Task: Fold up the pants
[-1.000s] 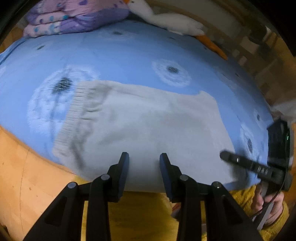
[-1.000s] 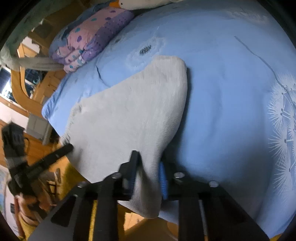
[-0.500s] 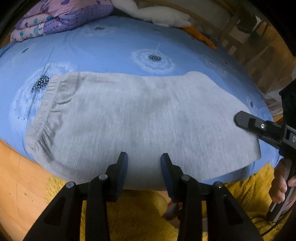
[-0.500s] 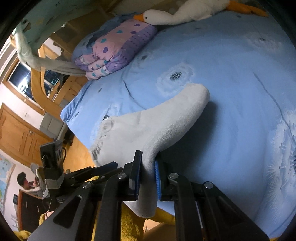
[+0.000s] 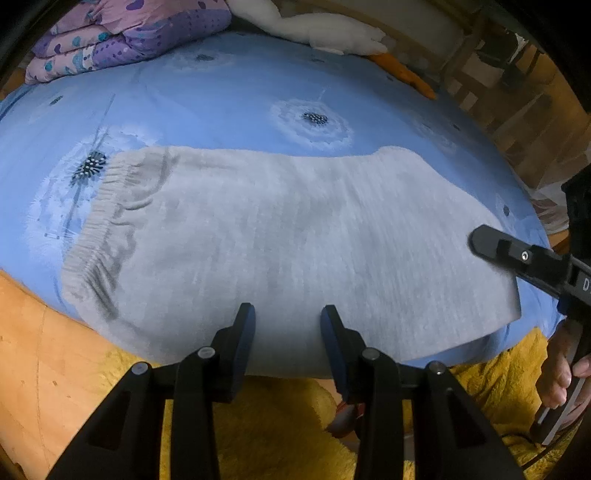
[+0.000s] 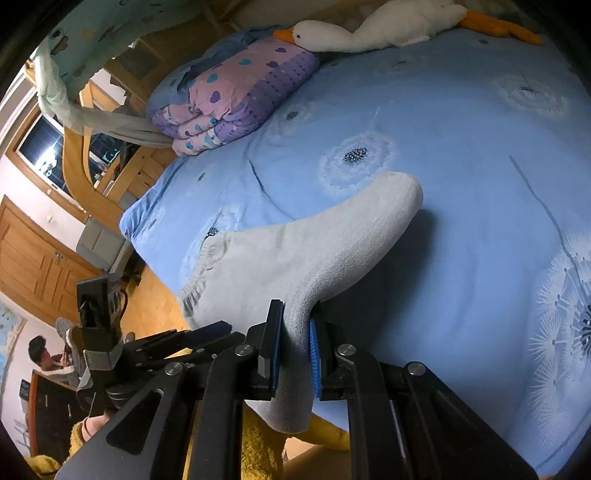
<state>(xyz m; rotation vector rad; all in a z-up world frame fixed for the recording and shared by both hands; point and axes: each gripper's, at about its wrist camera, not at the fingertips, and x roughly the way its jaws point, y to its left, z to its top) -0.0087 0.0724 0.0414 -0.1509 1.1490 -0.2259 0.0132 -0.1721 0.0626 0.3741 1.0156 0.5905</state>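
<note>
Light grey pants [image 5: 295, 236] lie across the near part of a blue bed, with the elastic waistband at the left. My left gripper [image 5: 288, 332] hangs over their near edge, open, its fingers apart and pinching nothing. My right gripper [image 6: 297, 332] is shut on the leg end of the pants [image 6: 295, 258] and holds that end raised off the sheet, with a short flap hanging below the pads. In the left wrist view the right gripper [image 5: 484, 242] shows at the right edge over the leg end. The left gripper [image 6: 210, 330] shows at the lower left of the right wrist view.
The blue dandelion-print sheet [image 5: 221, 103] covers the bed. A folded purple quilt [image 6: 236, 96] and a white goose plush [image 6: 369, 29] lie at the far end. Yellow shaggy fabric [image 5: 277, 424] and wood floor [image 5: 44, 350] lie below the bed's near edge. A person [image 6: 40, 358] sits far off.
My right gripper rose with the leg end, lifting it off the sheet, then held still. The left gripper's view now takes in more of the bed; its fingers stay apart.
</note>
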